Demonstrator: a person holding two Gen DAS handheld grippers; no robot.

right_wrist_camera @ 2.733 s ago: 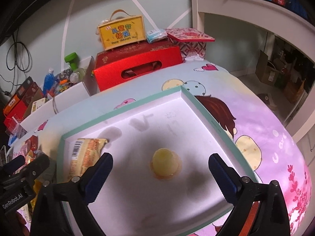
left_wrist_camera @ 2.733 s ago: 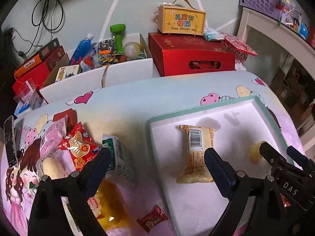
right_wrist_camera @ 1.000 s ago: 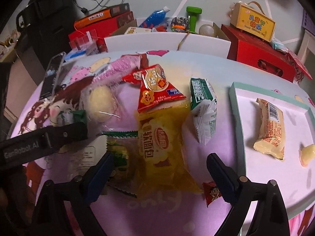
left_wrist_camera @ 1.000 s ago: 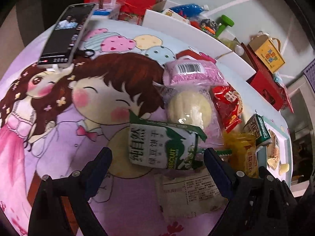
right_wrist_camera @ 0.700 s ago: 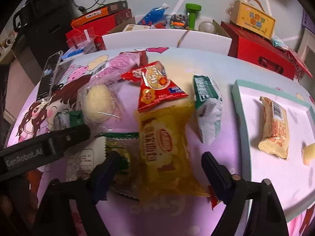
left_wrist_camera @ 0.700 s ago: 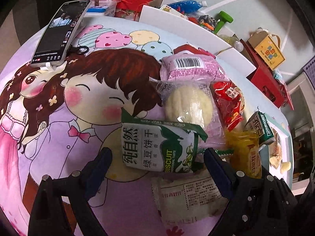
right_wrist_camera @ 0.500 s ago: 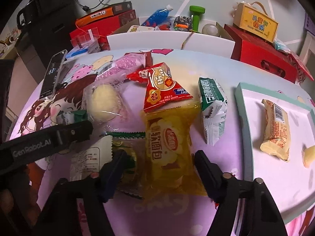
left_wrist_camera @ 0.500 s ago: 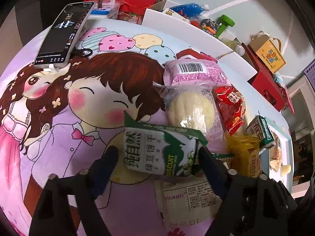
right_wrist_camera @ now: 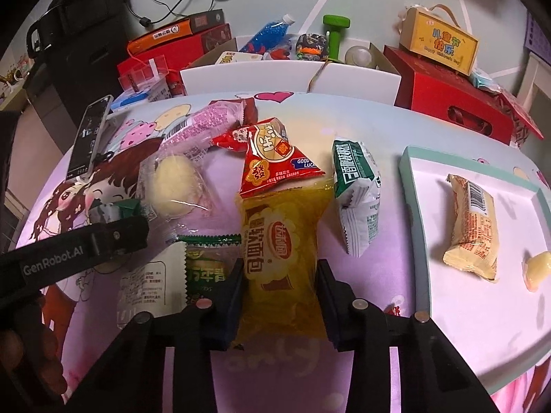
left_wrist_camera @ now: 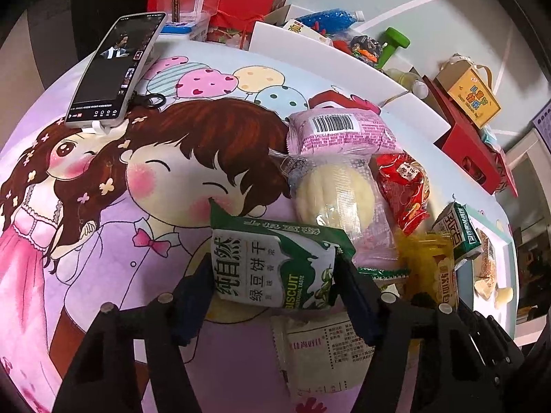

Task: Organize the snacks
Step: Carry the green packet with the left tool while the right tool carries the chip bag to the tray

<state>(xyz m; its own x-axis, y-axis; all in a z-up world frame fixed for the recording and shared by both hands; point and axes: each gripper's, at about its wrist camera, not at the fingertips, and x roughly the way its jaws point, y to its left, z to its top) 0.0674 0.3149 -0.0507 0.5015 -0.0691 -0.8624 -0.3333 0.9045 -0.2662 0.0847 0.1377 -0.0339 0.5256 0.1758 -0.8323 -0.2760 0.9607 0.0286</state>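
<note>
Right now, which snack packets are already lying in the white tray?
Only the orange-printed barcode packet lies in the tray, beside a small pale jelly. Every other packet sits on the cartoon tablecloth.

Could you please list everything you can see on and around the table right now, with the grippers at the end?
Green biscuit packet: 1, green and white, between the left gripper's fingers.
Yellow bread packet: 1, yellow, between the right gripper's fingers.
Red triangular packet: 1, red, beyond the yellow one.
Green-white packet: 1, beside the tray.
Pink packet: 1, far side of the pile.
Clear-wrapped bun: 1, pale yellow, mid-pile.
Tray: 1, white with teal rim, right; holds an orange snack bar and a jelly cup.
Phone: 1, table's left edge.
Red box: 1, behind the table.
Left gripper: closed on the biscuit packet.
Right gripper: closed on the bread packet.
</note>
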